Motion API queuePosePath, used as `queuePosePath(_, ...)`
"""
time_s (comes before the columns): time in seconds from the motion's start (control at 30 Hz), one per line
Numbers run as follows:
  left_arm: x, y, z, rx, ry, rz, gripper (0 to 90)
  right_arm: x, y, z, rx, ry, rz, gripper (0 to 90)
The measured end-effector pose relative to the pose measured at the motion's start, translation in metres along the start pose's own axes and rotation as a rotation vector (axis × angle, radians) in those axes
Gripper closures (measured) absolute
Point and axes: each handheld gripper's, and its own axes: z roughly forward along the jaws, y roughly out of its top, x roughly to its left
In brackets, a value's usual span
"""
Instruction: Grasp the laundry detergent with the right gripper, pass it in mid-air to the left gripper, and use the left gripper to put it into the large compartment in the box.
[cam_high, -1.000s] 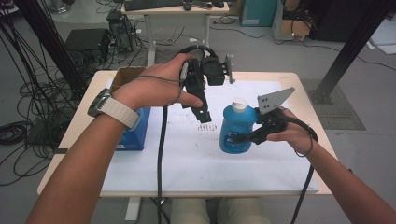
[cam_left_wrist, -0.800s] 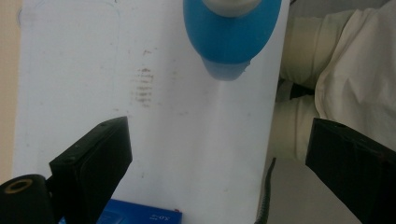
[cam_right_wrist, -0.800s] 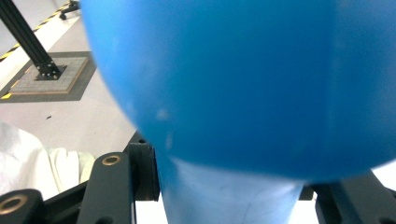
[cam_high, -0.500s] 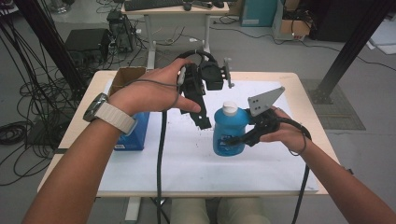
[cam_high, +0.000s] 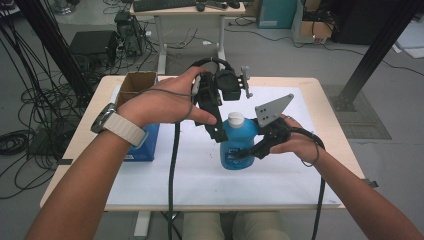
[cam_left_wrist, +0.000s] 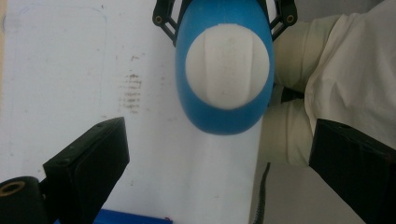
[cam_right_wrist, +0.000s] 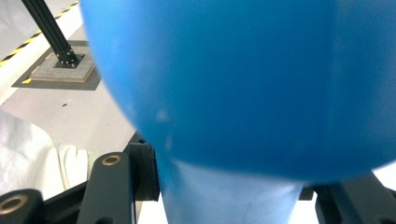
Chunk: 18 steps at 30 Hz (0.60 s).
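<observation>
A blue bottle (cam_high: 239, 145) with a white cap (cam_high: 236, 118) stands upright over the white sheet (cam_high: 200, 175) at mid table. My right gripper (cam_high: 248, 151) is shut on its body from the right; in the right gripper view the blue bottle (cam_right_wrist: 243, 84) sits between the jaws of the right gripper (cam_right_wrist: 229, 196). My left gripper (cam_high: 219, 134) points down just left of the cap, jaws open and empty. The left gripper view looks down between the wide jaws of the left gripper (cam_left_wrist: 219, 163) at the white cap (cam_left_wrist: 227, 65). Whether the bottle's base touches the sheet I cannot tell.
A blue box (cam_high: 145, 145) and an open brown cardboard box (cam_high: 136, 85) sit at the table's left. The wooden table (cam_high: 330, 125) has bare sheet in front of the bottle. The person's light trousers (cam_left_wrist: 345, 70) show past the near edge.
My right gripper has carried the bottle leftward, bringing it close under the left gripper. The left hand has barely shifted.
</observation>
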Motion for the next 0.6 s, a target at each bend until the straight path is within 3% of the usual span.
queuePosePath(0.6,0.0,0.001,0.009,-0.008,-0.012,0.001,5.1,0.001,0.007,0.016,0.008,0.026,-0.023,43.6)
